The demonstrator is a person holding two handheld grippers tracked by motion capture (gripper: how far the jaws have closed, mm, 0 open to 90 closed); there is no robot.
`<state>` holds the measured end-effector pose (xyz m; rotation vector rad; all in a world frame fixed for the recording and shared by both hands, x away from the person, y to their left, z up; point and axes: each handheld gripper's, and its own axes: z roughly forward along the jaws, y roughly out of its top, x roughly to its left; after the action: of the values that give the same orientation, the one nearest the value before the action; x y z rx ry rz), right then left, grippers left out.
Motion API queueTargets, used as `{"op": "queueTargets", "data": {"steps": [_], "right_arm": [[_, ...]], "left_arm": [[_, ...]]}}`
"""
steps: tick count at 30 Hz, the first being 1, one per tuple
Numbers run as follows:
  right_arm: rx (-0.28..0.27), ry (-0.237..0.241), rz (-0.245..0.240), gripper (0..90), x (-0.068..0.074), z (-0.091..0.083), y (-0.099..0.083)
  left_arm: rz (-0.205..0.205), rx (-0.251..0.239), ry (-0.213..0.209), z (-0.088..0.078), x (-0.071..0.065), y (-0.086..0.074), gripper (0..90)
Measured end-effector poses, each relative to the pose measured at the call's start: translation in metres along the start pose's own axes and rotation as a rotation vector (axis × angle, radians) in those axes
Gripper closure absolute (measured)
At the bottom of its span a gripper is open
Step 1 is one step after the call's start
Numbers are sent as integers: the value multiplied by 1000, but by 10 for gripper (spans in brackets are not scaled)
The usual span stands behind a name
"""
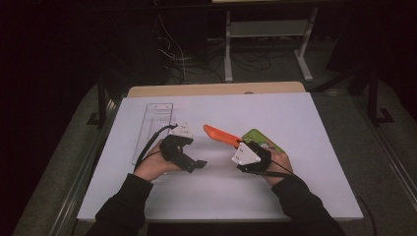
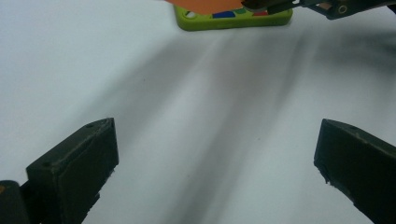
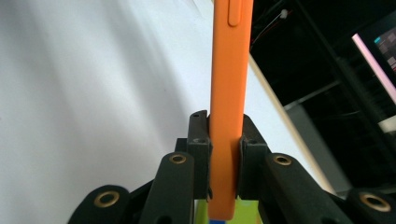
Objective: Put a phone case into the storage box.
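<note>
The white tabletop [image 1: 295, 196] has broad bare room along its near edge, across its far right corner and in the middle between the two hands. A clear plastic tray [image 1: 153, 129] lies lengthwise near the left edge, its long side running near to far, just far-left of the left hand. Past the far edge a strip of wooden table [image 1: 216, 89] shows, and beyond it dark floor with cables and a white metal stand [image 1: 268, 29].

The right gripper [image 1: 239, 145] sits right of centre. Its jaws are pressed onto an orange phone case [image 1: 221, 135], pinching it across its thin sides near one end. In the right gripper view the case [image 3: 229, 93] rises straight up out of the jaws, edge-on, with a side button tab toward the upper end. From the high view its long axis runs from the gripper toward the far left, the free end raised off the tabletop and pointing to the middle of the table.

Just behind the right gripper lies a green case [image 1: 263, 140], flat on the tabletop, its long axis slanting toward the near right; in the left gripper view its near edge [image 2: 233, 19] shows coloured patches.

The left gripper [image 1: 194, 164] rests left of centre, pointing right toward the other hand, its jaws spread wide over bare tabletop with nothing between them.
</note>
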<state>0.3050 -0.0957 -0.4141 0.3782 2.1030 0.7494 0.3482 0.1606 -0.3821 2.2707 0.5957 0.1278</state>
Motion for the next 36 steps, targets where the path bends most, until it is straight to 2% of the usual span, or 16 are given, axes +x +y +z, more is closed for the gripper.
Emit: {"op": "queueTargets", "data": {"steps": [2,5,7,8,12,15,17,21,22,24,28,29,32,34,36], "right_arm": [[-2,25,41,775,-2,0,0],[-1,42,94,776,-6,1,-1],[3,67,148,776,-9,1,-1],[-6,79,189,776,-9,1,-1],[-25,113,292,776,-16,0,-2],[-35,135,340,776,-21,0,-3],[-35,159,402,776,-23,-1,-4],[-44,191,486,777,-28,-1,-6],[-45,203,501,777,-29,0,-7],[-40,239,562,777,-31,2,-10],[-43,262,601,778,-33,3,-12],[-44,276,643,778,-32,3,-11],[-45,304,693,779,-34,4,-13],[-39,315,708,779,-34,5,-13],[-36,314,700,779,-32,5,-13]], "left_arm": [[12,2,7,0,1,0,0],[-2,4,9,-1,0,0,0],[-5,4,10,-1,0,0,0],[-1,8,10,-1,1,0,0],[-6,4,13,-1,1,0,0],[1,9,13,-1,1,0,0],[-1,8,14,-1,1,0,0],[-8,-1,15,-1,1,0,0],[-7,-2,15,-1,1,0,0],[-12,-7,14,0,1,0,0],[-14,-7,16,-1,1,0,0],[-17,-8,18,-1,1,0,0],[-27,-13,22,-1,1,0,0],[-33,-15,28,-1,2,0,0],[-44,-20,31,-2,3,0,0]]}}
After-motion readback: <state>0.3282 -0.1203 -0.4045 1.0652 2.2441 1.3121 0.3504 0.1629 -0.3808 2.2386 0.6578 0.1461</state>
